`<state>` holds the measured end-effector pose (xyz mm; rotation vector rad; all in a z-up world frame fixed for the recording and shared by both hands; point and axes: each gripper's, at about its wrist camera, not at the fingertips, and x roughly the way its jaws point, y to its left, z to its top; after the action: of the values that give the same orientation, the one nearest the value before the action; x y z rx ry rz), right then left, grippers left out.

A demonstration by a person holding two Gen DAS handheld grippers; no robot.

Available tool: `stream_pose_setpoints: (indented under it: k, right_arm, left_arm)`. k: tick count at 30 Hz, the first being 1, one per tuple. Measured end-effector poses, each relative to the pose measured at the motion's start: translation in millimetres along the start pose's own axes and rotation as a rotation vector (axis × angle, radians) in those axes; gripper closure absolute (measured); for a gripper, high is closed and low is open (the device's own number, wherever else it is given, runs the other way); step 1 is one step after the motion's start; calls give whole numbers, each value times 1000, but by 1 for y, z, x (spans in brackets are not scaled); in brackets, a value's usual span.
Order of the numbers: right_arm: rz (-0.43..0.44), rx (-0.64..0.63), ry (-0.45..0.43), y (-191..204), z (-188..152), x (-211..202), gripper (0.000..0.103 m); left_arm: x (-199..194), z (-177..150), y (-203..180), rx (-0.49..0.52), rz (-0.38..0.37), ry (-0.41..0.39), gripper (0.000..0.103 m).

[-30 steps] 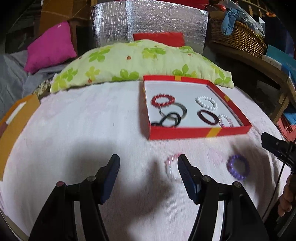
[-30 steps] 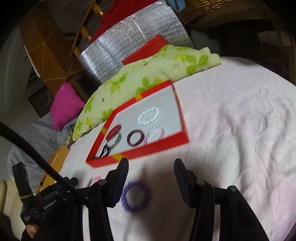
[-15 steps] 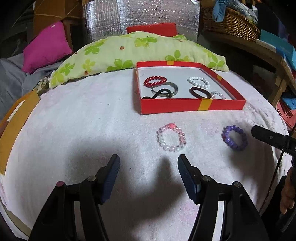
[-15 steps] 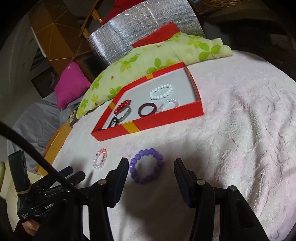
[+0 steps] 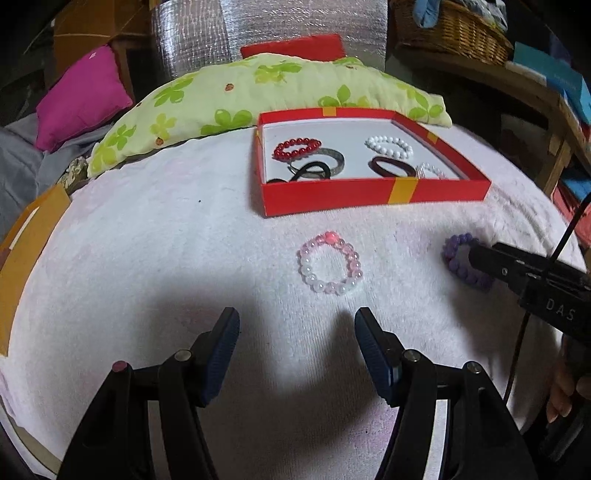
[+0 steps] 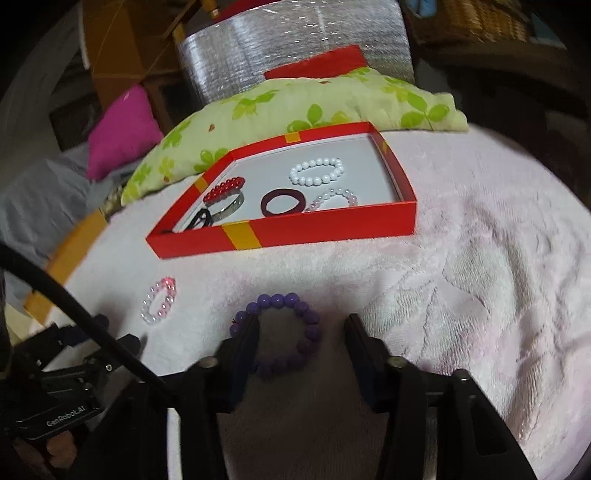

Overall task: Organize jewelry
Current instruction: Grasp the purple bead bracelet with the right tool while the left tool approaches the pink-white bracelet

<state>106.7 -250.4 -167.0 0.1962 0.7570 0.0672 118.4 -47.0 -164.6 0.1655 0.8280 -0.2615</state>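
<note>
A purple bead bracelet lies flat on the white towel between the open fingers of my right gripper; its left finger touches the beads. It also shows in the left wrist view, partly under the right gripper. A pink and white bead bracelet lies on the towel just ahead of my left gripper, which is open and empty; it also shows in the right wrist view. The red box behind holds several bracelets and hair ties.
A green flowered pillow lies behind the red box. A magenta cushion sits far left and a wicker basket far right. An orange board borders the towel's left edge.
Both grippers have moved down and forward. The right gripper's open fingers now straddle the purple bracelet. The left gripper has drawn closer to the pink and white bracelet.
</note>
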Motion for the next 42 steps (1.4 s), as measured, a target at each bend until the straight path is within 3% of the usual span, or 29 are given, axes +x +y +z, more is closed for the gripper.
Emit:
stream_pose_setpoints:
  k: [5, 9, 16, 28, 42]
  right_arm:
    - [-39, -9, -5, -3, 0, -1, 83]
    - [-49, 4, -14, -7, 1, -3, 88]
    - [-89, 113, -44, -31, 9, -10, 88]
    - [-47, 186, -36, -44, 11, -10, 88]
    - [26, 302, -14, -60, 8, -5, 87]
  left_arm:
    - [4, -1, -7, 33, 19, -4, 37]
    - [4, -1, -5, 25, 20, -6, 37]
    - [3, -2, -3, 16, 24, -6, 37]
    - [0, 0, -2, 3, 9, -19, 37]
    - [0, 7, 14, -116, -116, -10, 34]
